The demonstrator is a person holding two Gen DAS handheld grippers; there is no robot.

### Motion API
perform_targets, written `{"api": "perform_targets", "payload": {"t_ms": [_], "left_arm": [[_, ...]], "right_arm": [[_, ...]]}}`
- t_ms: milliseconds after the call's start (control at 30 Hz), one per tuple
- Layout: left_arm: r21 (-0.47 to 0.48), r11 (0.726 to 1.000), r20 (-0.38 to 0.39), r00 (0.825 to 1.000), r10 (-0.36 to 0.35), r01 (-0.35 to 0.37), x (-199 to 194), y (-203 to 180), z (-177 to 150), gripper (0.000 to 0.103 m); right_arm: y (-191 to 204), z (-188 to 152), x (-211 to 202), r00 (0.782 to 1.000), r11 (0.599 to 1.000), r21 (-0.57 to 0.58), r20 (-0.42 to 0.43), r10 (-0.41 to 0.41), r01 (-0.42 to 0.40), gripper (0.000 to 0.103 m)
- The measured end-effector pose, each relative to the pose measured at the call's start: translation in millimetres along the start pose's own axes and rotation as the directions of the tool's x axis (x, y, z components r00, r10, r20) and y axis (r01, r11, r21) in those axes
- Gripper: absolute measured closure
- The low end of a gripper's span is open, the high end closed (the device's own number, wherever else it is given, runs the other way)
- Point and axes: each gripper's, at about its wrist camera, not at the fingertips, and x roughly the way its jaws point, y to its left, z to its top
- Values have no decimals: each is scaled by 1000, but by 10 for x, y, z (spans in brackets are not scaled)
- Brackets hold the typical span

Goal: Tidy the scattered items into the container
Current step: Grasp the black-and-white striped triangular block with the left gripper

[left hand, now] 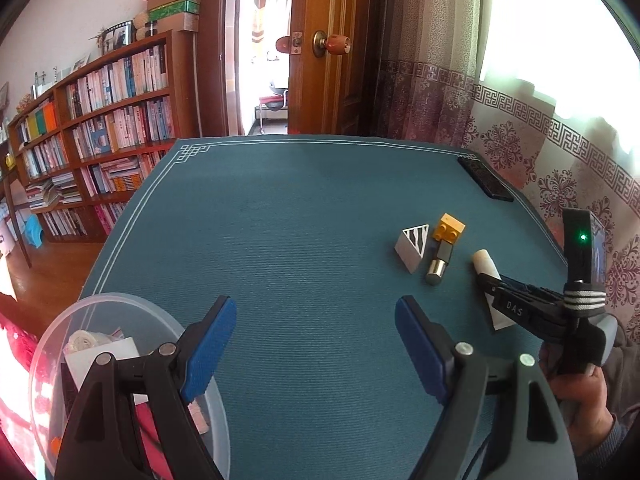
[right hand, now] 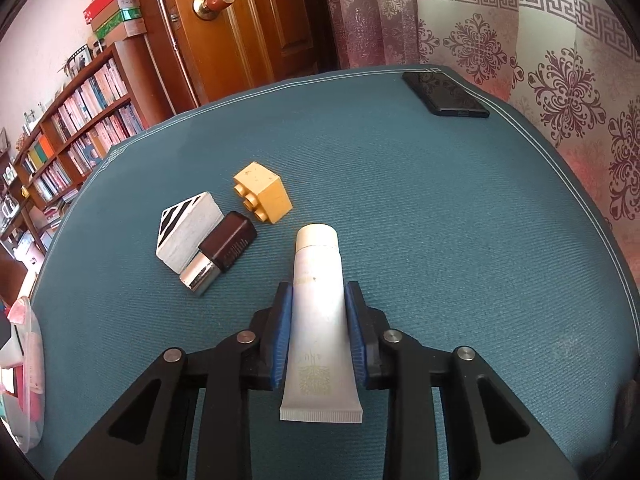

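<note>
The right gripper [right hand: 318, 320] pinches a smooth white tube [right hand: 318, 304] lying on the ribbed teal mat [right hand: 440, 220] — cap pointing away, crimped flat end toward the camera, long axis along the fingers. Just left: a yellow studded brick [right hand: 264, 194], a glossy lipstick [right hand: 222, 256], a striped white wedge [right hand: 186, 232]. The left gripper [left hand: 316, 340] is spread wide, empty, beside the clear plastic tub [left hand: 52, 344].

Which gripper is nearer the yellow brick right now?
Right. The right gripper is closed around the white tube, just short of the yellow brick. The left gripper hangs open farther back, by the clear container.
</note>
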Motion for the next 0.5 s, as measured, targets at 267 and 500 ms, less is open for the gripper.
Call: {"api": "perform_targets", "payload": {"t_ms": [267, 500], "left_arm": [[51, 997, -31, 998, -48, 50, 388, -405, 174, 18], [38, 997, -71, 996, -59, 62, 787, -566, 306, 18]], "right_arm": [[-128, -61, -66, 999, 999, 19, 10, 35, -35, 74], [-176, -71, -67, 997, 996, 46, 19, 70, -71, 74]]}}
